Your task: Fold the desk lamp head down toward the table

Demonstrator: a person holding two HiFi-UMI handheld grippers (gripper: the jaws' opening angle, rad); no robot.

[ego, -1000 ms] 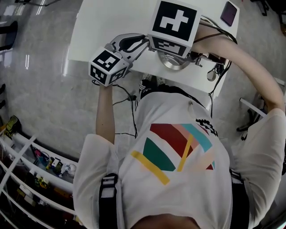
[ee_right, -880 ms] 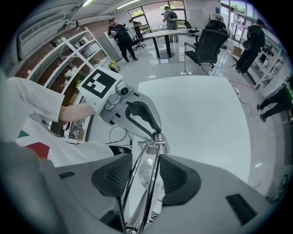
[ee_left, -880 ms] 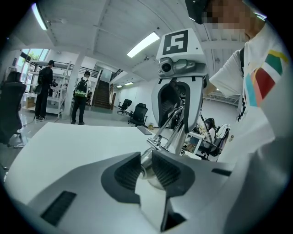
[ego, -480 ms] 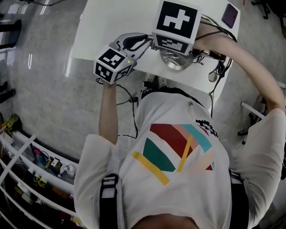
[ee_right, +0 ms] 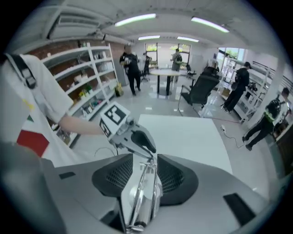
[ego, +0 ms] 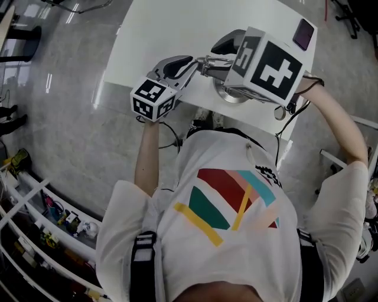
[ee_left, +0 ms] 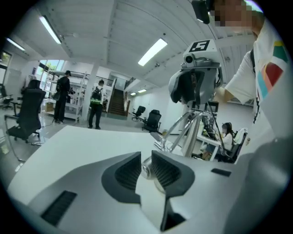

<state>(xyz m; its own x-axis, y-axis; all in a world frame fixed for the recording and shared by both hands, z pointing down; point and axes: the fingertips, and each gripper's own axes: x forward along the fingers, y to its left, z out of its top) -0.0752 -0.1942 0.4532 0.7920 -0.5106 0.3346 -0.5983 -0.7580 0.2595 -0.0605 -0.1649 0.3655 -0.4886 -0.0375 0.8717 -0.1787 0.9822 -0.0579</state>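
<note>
The desk lamp is chrome, with thin paired arm rods (ee_right: 145,192) and a round disc part (ego: 231,93) on the white table (ego: 171,29) near its front edge. My left gripper (ego: 199,61) reaches in from the left and is shut on a small chrome joint (ee_left: 147,170) at the end of the arm. My right gripper (ego: 217,54), under its big marker cube, points steeply down and is shut on the arm rods, which run between its jaws (ee_right: 145,171). In the right gripper view the left gripper (ee_right: 150,150) meets the rods' far end. The lamp head is hidden.
A dark purple flat object (ego: 303,17) lies at the table's far right corner. Cables (ego: 288,100) hang off the table's right front edge. White shelf rails (ego: 35,206) run along the floor at lower left. People and office chairs stand far off.
The right gripper has risen, rolled and swung to the right, so its cube now faces right. The left gripper stayed about where it was, tilting slightly.
</note>
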